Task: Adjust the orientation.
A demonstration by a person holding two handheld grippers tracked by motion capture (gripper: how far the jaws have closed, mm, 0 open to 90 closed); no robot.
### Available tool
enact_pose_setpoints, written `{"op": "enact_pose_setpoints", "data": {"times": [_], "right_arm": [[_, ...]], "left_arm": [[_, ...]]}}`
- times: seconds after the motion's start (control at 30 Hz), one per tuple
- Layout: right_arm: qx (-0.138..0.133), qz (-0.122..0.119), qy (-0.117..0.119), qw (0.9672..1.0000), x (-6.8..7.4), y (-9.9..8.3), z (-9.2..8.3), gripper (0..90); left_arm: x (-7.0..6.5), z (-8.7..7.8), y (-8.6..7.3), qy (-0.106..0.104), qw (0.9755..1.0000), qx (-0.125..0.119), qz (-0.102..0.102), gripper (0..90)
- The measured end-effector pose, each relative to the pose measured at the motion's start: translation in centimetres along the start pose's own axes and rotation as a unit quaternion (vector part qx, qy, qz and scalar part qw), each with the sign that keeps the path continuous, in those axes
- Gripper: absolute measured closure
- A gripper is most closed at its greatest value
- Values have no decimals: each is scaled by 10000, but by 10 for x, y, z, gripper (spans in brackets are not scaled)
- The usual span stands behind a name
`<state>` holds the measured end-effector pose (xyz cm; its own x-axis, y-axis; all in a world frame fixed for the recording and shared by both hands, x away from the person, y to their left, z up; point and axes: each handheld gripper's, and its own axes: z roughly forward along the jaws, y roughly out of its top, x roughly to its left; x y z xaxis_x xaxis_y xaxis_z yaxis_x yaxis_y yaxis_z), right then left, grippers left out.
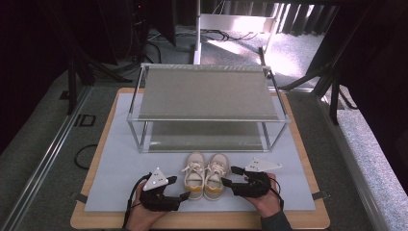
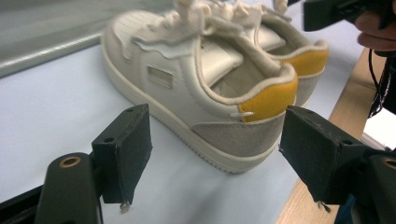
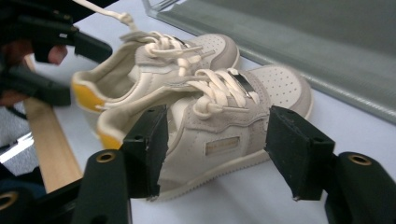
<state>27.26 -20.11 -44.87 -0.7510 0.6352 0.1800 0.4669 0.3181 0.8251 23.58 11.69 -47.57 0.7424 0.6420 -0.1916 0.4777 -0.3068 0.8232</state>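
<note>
A pair of small cream sneakers with yellow heels stands side by side on the white mat [image 1: 115, 163], toes toward the rack. My left gripper [image 1: 179, 187] is open just left of the left shoe [image 1: 194, 177]. In the left gripper view its jaws [image 2: 215, 140] stand wide apart around that shoe's heel [image 2: 187, 93] without touching it. My right gripper [image 1: 230, 176] is open beside the right shoe [image 1: 215, 177]. The right gripper view has its jaws [image 3: 217, 126] flanking the shoe's side [image 3: 224, 135], pads clear of it.
A two-tier metal-framed shoe rack [image 1: 207, 91] with grey shelves stands at the back of the mat, both shelves bare. The wooden table edge [image 1: 202, 220] runs close behind the shoes' heels. A hand holds each gripper from the near side.
</note>
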Motion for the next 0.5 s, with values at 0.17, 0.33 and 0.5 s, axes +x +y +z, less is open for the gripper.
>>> {"op": "enact_pose_setpoints", "data": {"times": [0.17,0.33,0.5], "right_arm": [[233,39,-48,9997,2,0,16,411],[374,-139,103,9992,-1,4,16,448],[388,-221,301,9986,-8,7,17,476]], "left_arm": [[-2,11,1,-135,9998,102,58,207],[-6,21,5,-151,9996,197,100,213],[-7,22,6,-211,9996,191,30,213]]}}
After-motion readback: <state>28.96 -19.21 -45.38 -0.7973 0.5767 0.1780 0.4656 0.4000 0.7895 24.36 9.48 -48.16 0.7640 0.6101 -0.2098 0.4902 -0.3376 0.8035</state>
